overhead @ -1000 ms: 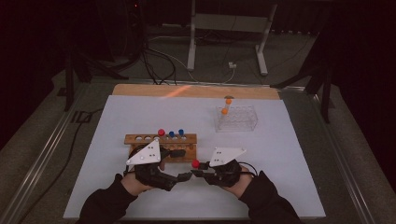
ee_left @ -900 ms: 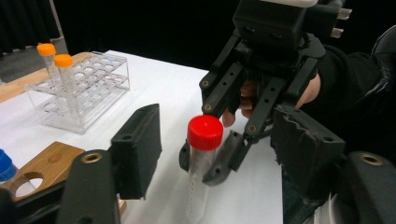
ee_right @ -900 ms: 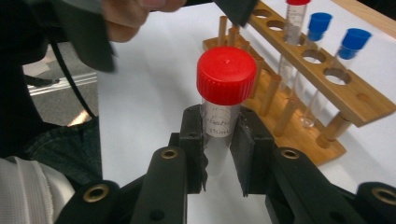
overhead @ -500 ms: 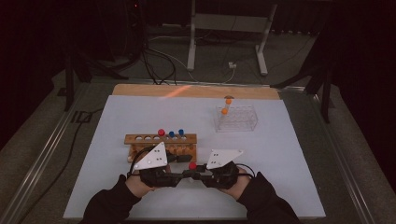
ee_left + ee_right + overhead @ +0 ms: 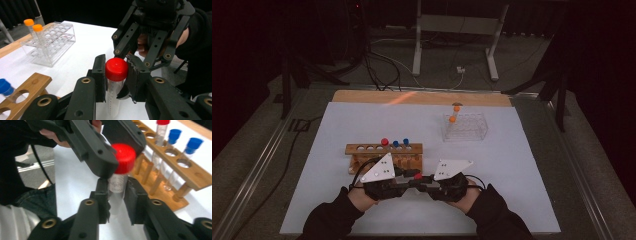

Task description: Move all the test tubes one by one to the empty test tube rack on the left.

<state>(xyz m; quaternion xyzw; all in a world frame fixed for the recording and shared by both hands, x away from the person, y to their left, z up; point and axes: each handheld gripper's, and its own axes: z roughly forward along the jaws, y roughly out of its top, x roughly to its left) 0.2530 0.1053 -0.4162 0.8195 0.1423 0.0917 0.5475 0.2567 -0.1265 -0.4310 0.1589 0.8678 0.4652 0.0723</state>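
A clear tube with a red cap (image 5: 417,176) hangs between my two grippers near the table's front edge. My left gripper (image 5: 116,73) has just been closing, and its pads now press on both sides of the red cap (image 5: 116,68). My right gripper (image 5: 117,191) clasps the tube's clear body (image 5: 117,183) below the cap. Its jaws have just been easing open, and the pads still lie against the tube. In the high view the left gripper (image 5: 411,176) and right gripper (image 5: 425,179) meet tip to tip.
A wooden rack (image 5: 362,149) stands just behind the grippers with a red-capped tube (image 5: 384,142) and two blue-capped tubes (image 5: 400,143). A clear plastic rack (image 5: 467,127) at the back right holds two orange-capped tubes (image 5: 453,119). White paper (image 5: 522,170) covers the table.
The left gripper's jaws have closed in around the red cap. Both hands have kept their place.
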